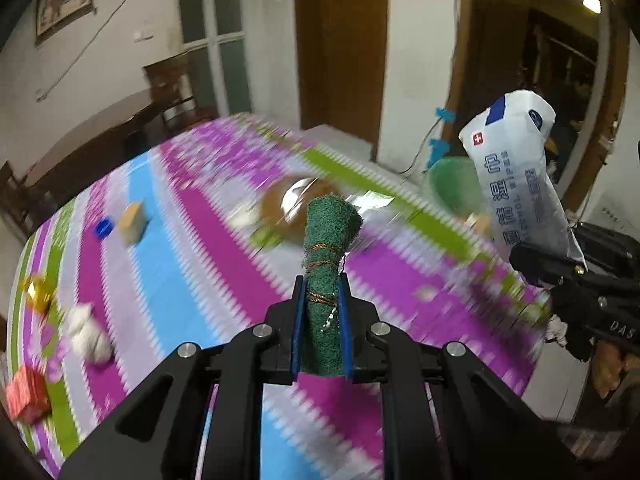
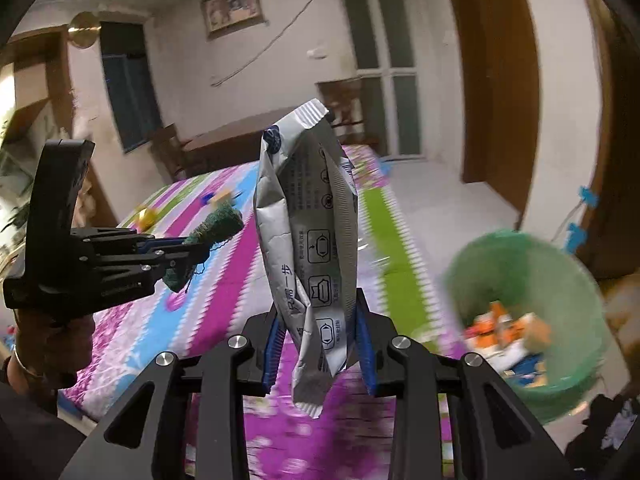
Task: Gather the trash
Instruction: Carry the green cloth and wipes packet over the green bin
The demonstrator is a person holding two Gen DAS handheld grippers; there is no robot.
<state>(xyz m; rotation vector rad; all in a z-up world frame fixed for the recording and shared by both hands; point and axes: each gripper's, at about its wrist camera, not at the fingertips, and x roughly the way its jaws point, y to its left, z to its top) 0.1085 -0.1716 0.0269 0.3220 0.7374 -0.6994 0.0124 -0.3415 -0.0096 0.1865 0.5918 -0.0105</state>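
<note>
Green scouring-pad roll point(image 1: 326, 276), bound with copper wire, is clamped between the left gripper point(image 1: 322, 322) fingers and held clear above the counter point(image 1: 188, 280) with its striped cloth. Right gripper point(image 2: 320, 344) fingers are clenched on a white wet-wipe packet point(image 2: 308, 240), upright in the air. Green bin point(image 2: 528, 332) to the right holds scraps. Small blurred litter lies on the cloth, including a white paper wad point(image 1: 88, 336).
</note>
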